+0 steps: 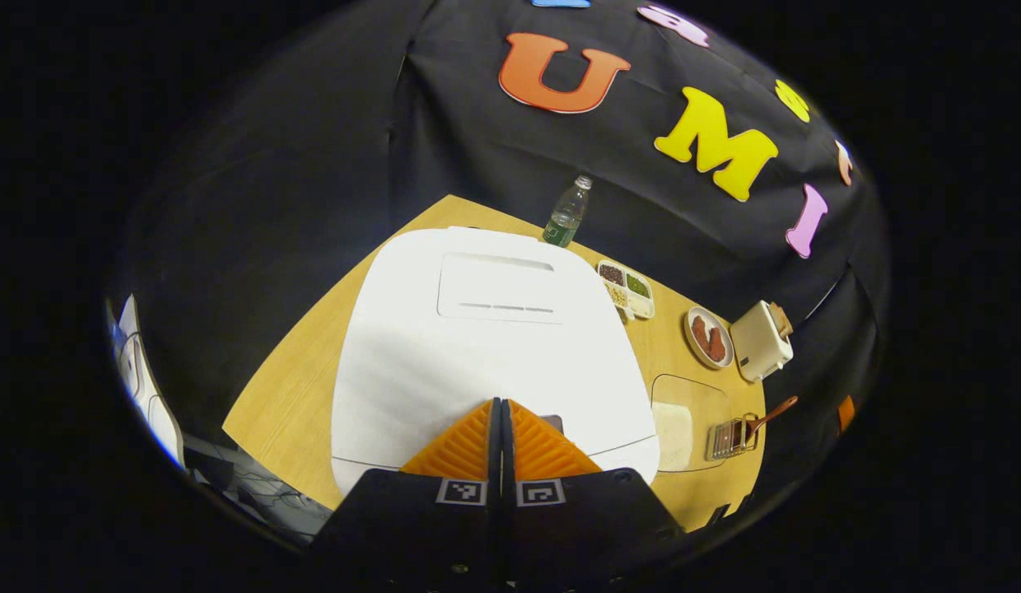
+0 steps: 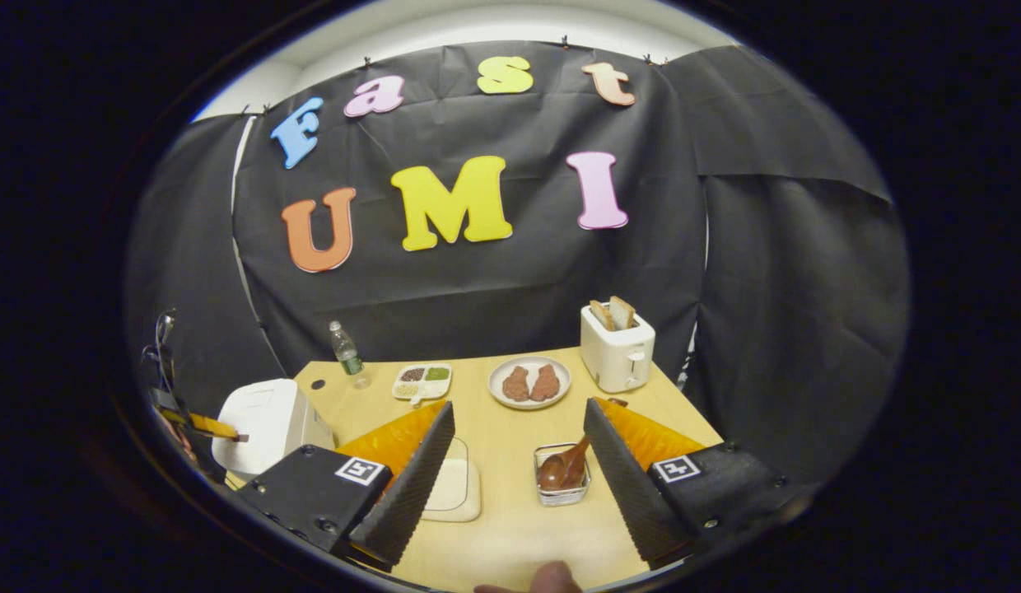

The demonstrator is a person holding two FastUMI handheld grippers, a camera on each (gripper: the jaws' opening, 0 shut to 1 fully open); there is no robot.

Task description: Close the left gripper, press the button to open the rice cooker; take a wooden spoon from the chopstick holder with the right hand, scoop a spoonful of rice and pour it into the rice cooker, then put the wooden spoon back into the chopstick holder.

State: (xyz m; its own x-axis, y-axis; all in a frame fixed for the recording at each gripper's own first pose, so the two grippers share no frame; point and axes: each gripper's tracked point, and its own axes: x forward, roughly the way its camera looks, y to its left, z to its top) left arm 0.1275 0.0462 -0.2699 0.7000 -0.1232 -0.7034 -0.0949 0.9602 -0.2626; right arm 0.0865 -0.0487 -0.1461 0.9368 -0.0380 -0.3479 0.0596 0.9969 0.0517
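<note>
Above rice cooker (image 1: 486, 346), pinched left gripper (image 1: 501, 412).

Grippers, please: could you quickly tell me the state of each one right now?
Left gripper: closed, holding nothing, its tips over the rice cooker.
Right gripper: open, holding nothing, the wooden spoon ahead in the chopstick holder.

the left claw (image 1: 501, 412) hides the rice cooker (image 1: 494, 346) button; the divided tray (image 2: 423, 381) contents are too small to tell.
</note>
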